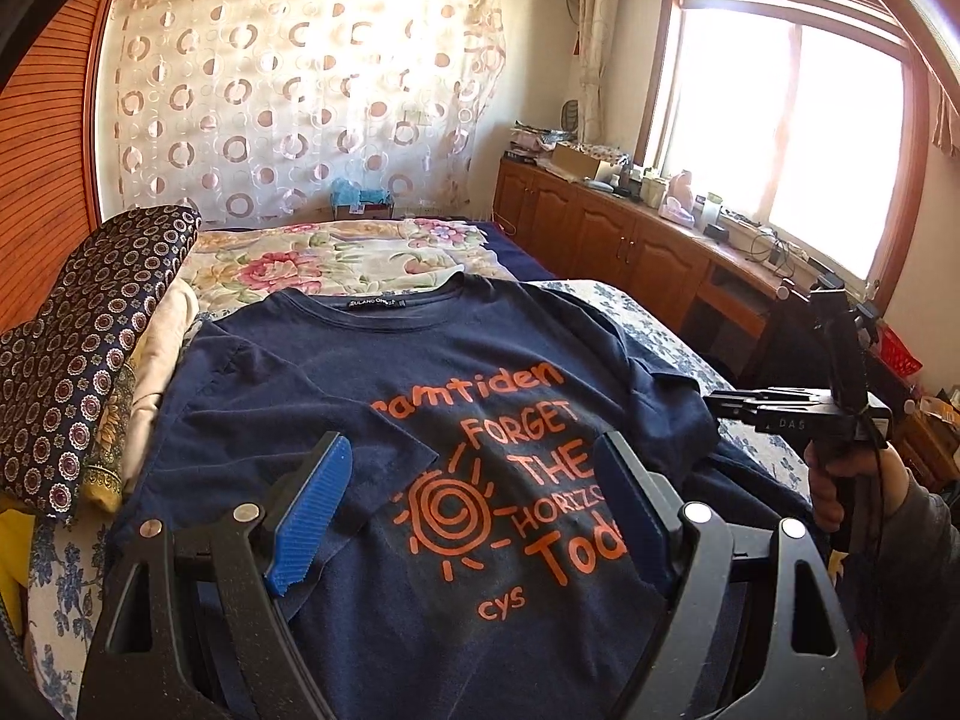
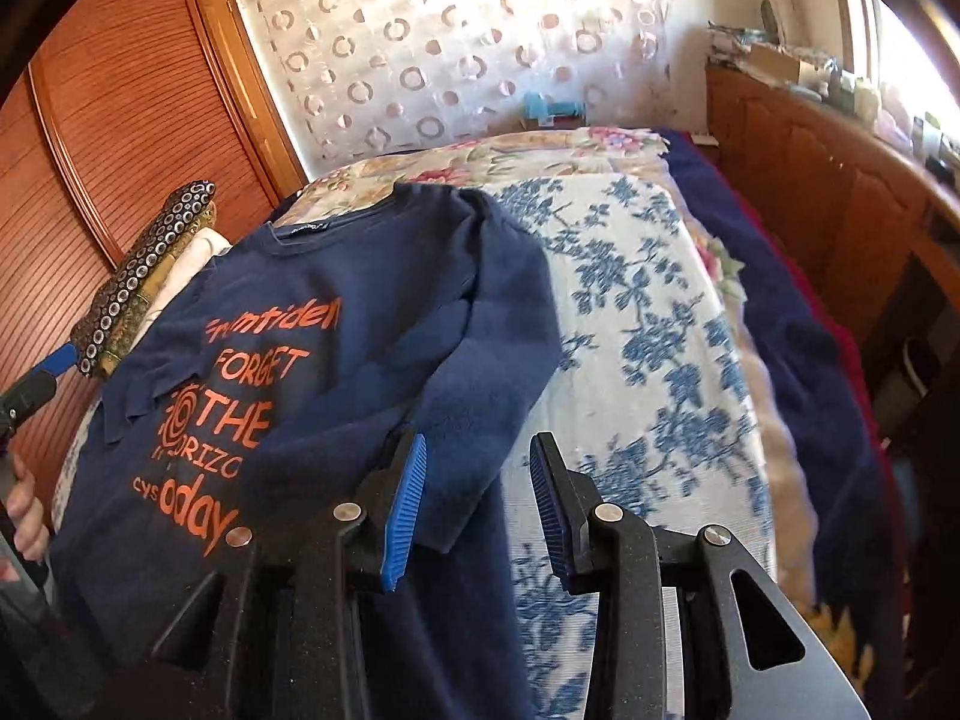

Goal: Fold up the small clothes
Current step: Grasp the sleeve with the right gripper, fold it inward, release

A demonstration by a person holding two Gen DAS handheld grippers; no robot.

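A navy T-shirt (image 1: 372,372) with orange print lies face up on the bed, collar away from me. Its left sleeve is folded inward over the front, and its right side is folded in. My left gripper (image 1: 468,504) is open and empty, hovering over the shirt's lower middle. My right gripper (image 2: 480,498) is open and empty, hovering at the shirt's right edge (image 2: 468,360), over the folded-in side and the blue-flowered sheet. The right gripper also shows in the left wrist view (image 1: 729,402), at the right, held by a hand.
A blue-flowered sheet (image 2: 648,324) covers the bed; a pink floral quilt (image 1: 312,264) lies beyond the shirt. Folded patterned fabrics (image 1: 90,354) are stacked left of the shirt. A wooden wardrobe (image 2: 120,138) stands left, low wooden cabinets (image 1: 630,246) under the window right.
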